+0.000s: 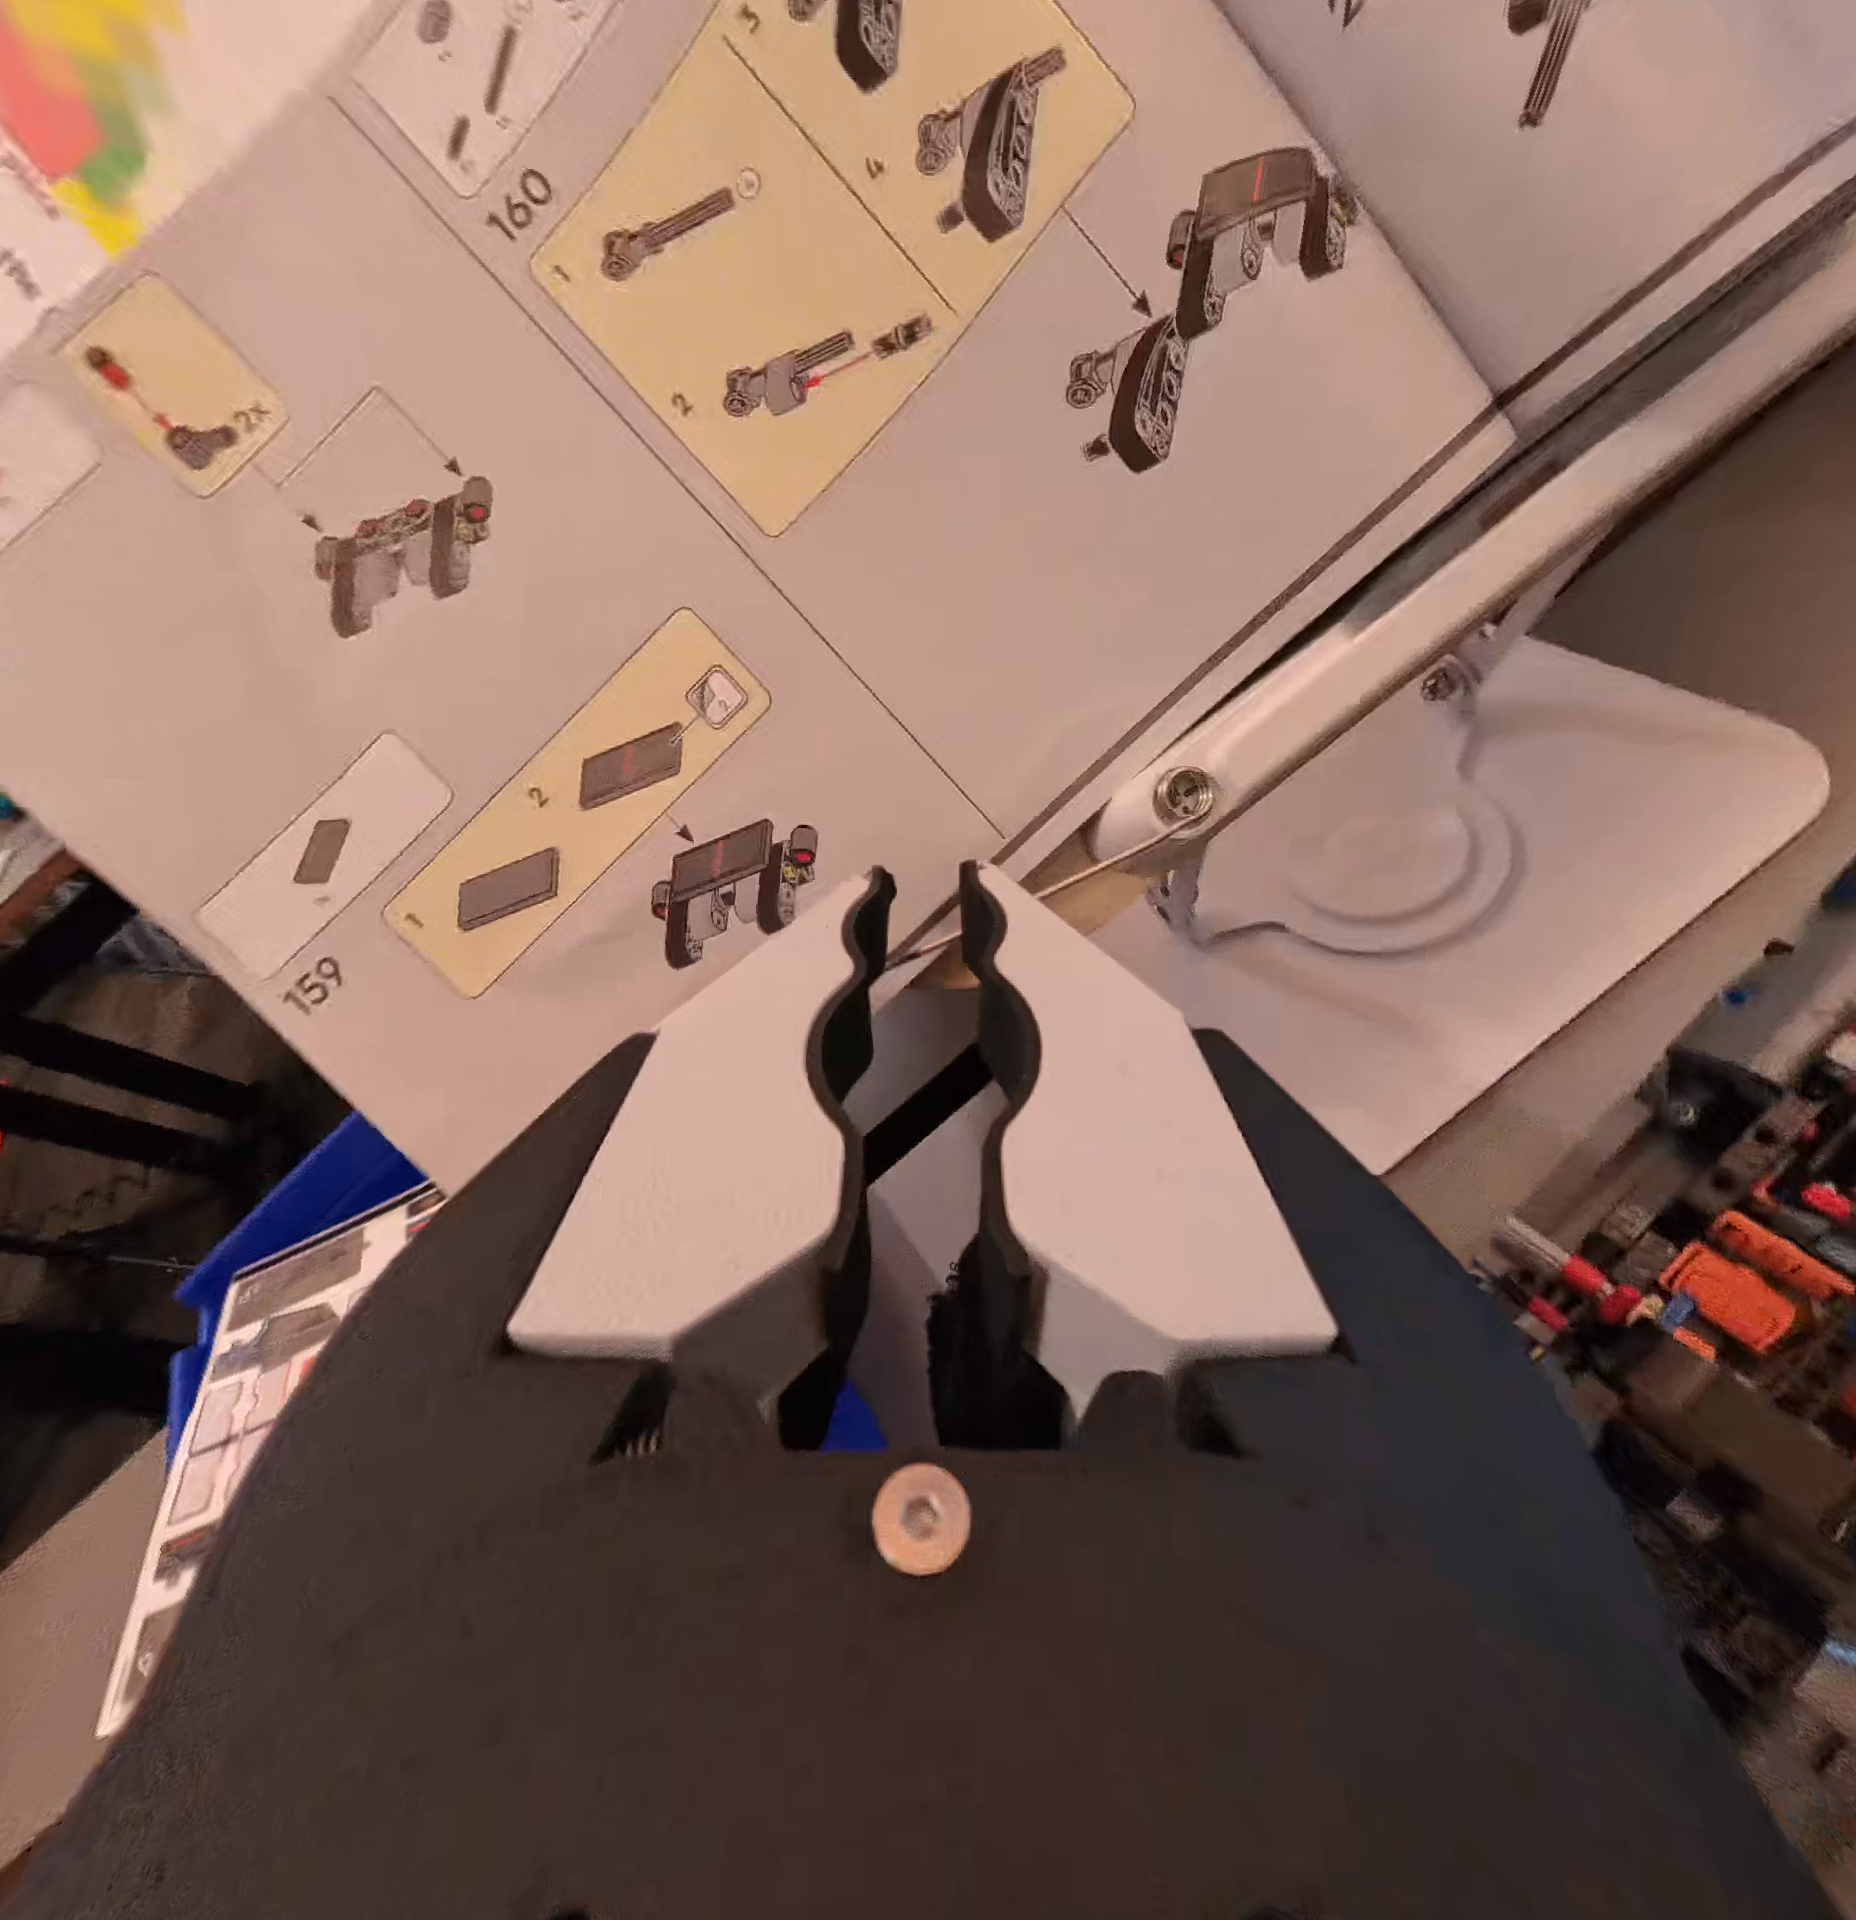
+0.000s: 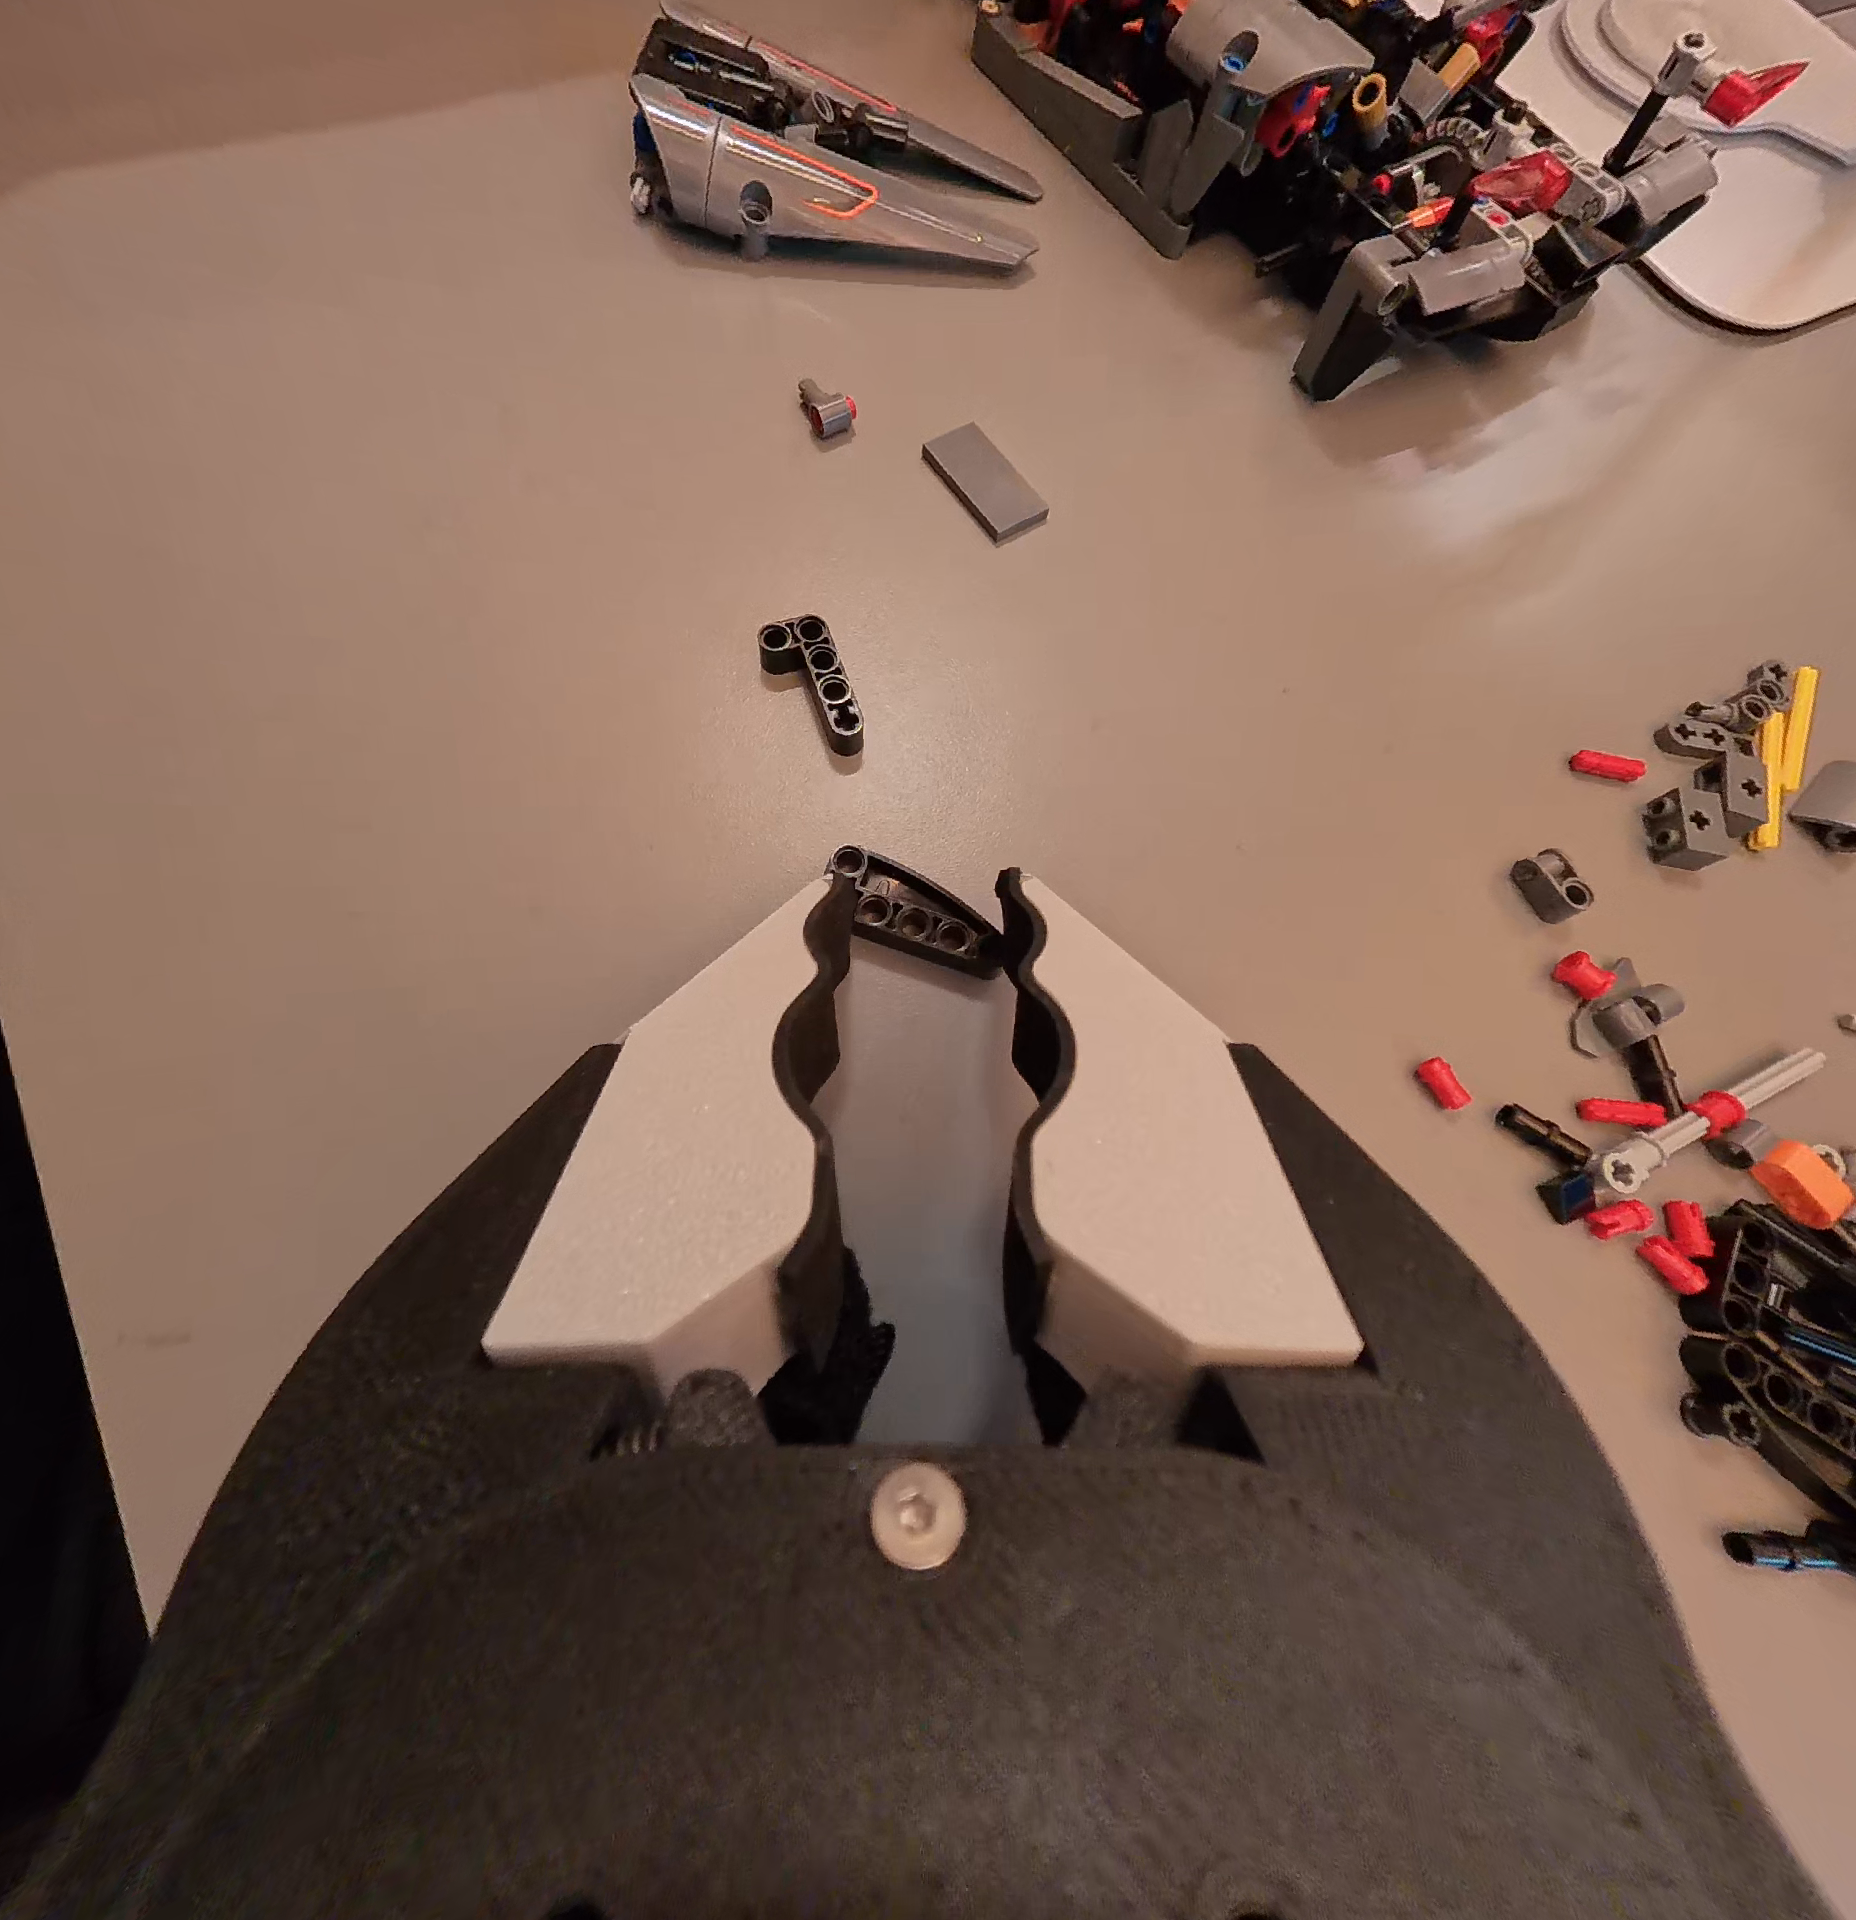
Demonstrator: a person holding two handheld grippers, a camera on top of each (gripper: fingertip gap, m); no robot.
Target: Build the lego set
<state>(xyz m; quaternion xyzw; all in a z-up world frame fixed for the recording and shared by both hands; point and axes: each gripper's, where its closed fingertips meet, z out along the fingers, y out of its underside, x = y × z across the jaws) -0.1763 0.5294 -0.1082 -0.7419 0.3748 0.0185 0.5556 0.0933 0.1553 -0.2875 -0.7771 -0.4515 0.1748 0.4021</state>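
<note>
Right wrist view: right gripper point(image 2: 929, 904) pinches black curved piece point(image 2: 919, 914); L-shaped beam point(image 2: 815, 681) ahead.

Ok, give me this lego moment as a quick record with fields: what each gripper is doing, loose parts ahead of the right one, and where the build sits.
left gripper: empty, narrow gap, raised before the instruction booklet
right gripper: closed on a black curved piece
ahead of right gripper: black L-shaped beam, grey flat tile, small grey connector with red pin, all lying apart on the table
main build: dark model, far right
pointed grey panel section: far centre
loose parts pile: right side
</note>
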